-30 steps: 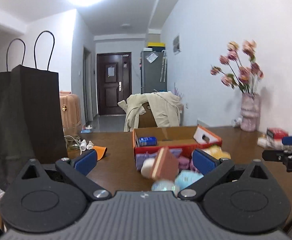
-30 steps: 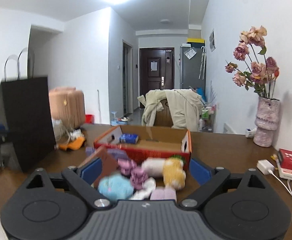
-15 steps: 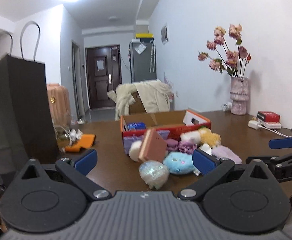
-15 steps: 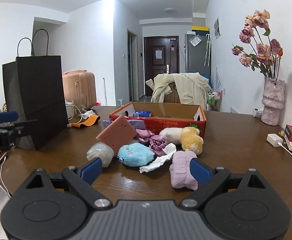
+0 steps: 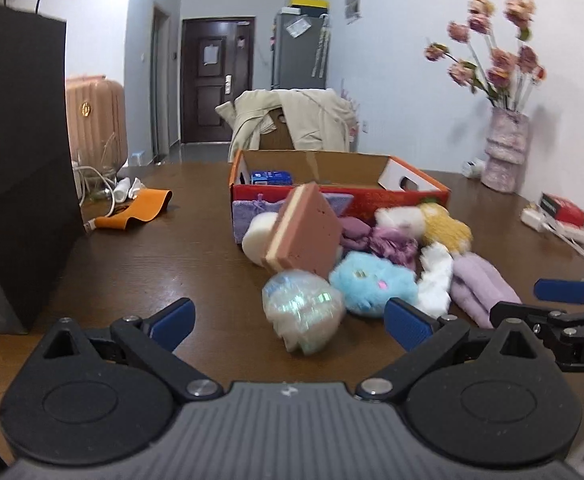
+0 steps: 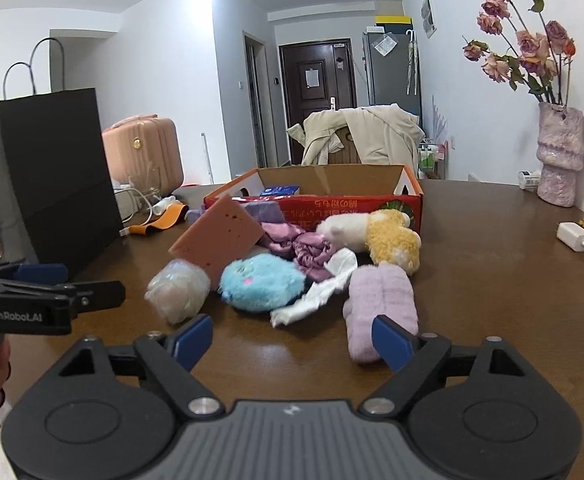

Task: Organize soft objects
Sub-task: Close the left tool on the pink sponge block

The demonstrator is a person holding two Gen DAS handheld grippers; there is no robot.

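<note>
A pile of soft things lies on the brown table in front of a red cardboard box [image 5: 340, 196] [image 6: 332, 204]: a pink sponge [image 5: 308, 232] [image 6: 218, 242], a shimmery wrapped ball [image 5: 300, 312] [image 6: 178, 290], a blue plush [image 5: 372, 282] [image 6: 262, 286], a purple satin scrunchie [image 6: 310, 252], a white-and-yellow plush [image 6: 376, 234], a white cloth [image 6: 320, 296] and a lavender towel roll [image 6: 382, 302] [image 5: 478, 284]. My left gripper [image 5: 290, 320] is open, the shimmery ball just ahead of its gap. My right gripper [image 6: 292, 338] is open with its jaws closing, nothing pressed; the lavender roll lies by its right finger.
A tall black paper bag [image 5: 16, 160] [image 6: 56, 176] stands at the left. An orange strap [image 5: 136, 214] and white cables lie behind it. A vase of flowers [image 6: 560, 156], a white charger [image 6: 574, 236] and a red packet [image 5: 564, 210] sit at the right. A coat-draped chair [image 6: 360, 136] is beyond the box.
Both grippers have sunk toward the table and come closer to the pile, which now looks larger. The right jaws have narrowed a little. Nothing has been picked up.
</note>
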